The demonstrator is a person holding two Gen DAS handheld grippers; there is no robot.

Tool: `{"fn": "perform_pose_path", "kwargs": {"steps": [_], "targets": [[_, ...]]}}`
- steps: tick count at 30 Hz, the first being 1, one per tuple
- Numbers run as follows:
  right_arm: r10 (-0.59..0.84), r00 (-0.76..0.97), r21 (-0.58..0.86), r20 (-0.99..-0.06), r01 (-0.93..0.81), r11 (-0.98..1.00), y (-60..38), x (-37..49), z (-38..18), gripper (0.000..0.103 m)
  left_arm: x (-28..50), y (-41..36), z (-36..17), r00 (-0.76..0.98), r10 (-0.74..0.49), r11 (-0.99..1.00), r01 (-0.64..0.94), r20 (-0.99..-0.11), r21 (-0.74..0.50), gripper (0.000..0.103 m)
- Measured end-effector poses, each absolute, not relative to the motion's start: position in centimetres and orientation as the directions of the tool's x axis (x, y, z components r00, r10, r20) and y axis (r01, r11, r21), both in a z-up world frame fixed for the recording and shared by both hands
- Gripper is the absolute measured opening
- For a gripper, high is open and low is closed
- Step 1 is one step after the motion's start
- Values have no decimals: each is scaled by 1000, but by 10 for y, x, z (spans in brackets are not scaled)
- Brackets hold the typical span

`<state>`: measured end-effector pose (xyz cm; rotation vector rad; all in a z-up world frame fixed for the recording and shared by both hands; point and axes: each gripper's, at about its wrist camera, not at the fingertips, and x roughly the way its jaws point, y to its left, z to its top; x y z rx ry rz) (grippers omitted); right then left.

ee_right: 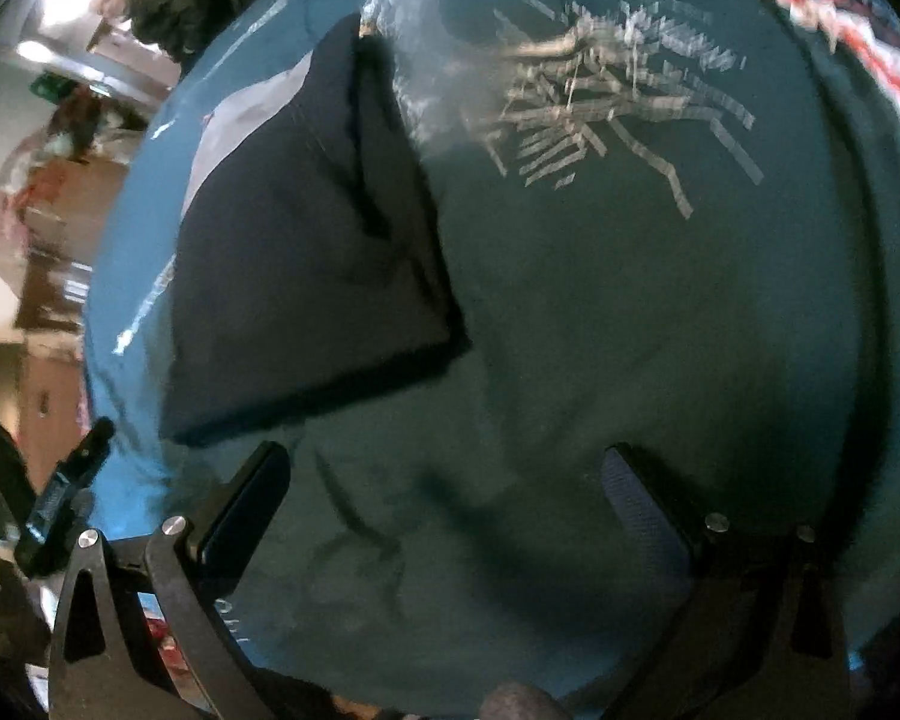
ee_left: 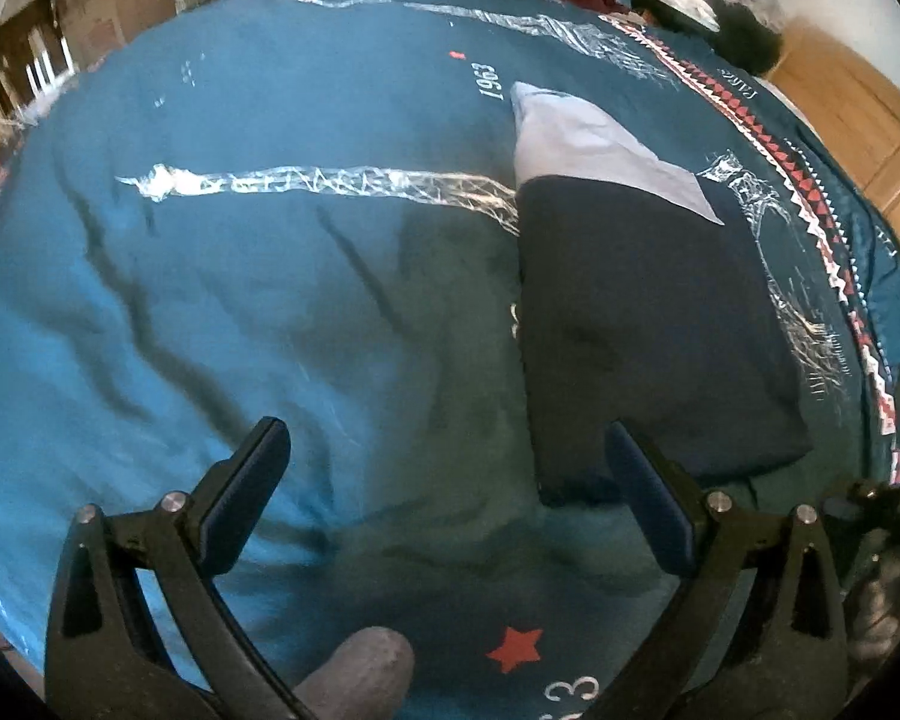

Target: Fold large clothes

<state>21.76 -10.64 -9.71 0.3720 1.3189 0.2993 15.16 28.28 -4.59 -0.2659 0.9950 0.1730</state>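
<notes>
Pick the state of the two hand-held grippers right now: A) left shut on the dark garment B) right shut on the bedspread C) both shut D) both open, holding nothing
D: the left hand-held gripper and right hand-held gripper both show fingers spread wide with only the teal bedspread between them; the folded dark garment lies ungripped.

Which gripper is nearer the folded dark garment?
Left, narrowly. The left gripper has one fingertip overlapping the folded dark garment's near edge; the right gripper hovers just short of it.

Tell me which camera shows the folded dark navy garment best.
The left wrist view: the navy garment lies sharp and whole on the teal bedspread, its pale blue part showing. The right wrist view shows it blurred, at the left.
</notes>
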Motion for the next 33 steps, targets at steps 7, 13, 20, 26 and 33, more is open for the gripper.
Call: {"fn": "perform_pose_path", "kwargs": {"steps": [7, 13, 20, 26, 33], "targets": [[93, 499, 20, -862, -151, 988, -71, 148, -75, 103, 118, 270, -79, 594, 131, 967, -253, -794, -29, 103], [20, 481, -58, -877, -146, 988, -64, 124, -129, 103, 113, 249, -128, 526, 126, 976, -218, -841, 10, 103], [61, 505, -7, -861, -132, 991, -69, 122, -138, 103, 110, 249, -129, 574, 149, 977, -213, -805, 29, 103], [92, 515, 27, -852, -133, 991, -72, 132, -142, 103, 110, 246, -133, 573, 151, 976, -214, -806, 31, 103], [100, 513, 38, -852, -130, 991, -73, 138, -143, 103, 112, 247, -135, 574, 142, 978, -208, -806, 24, 103]]}}
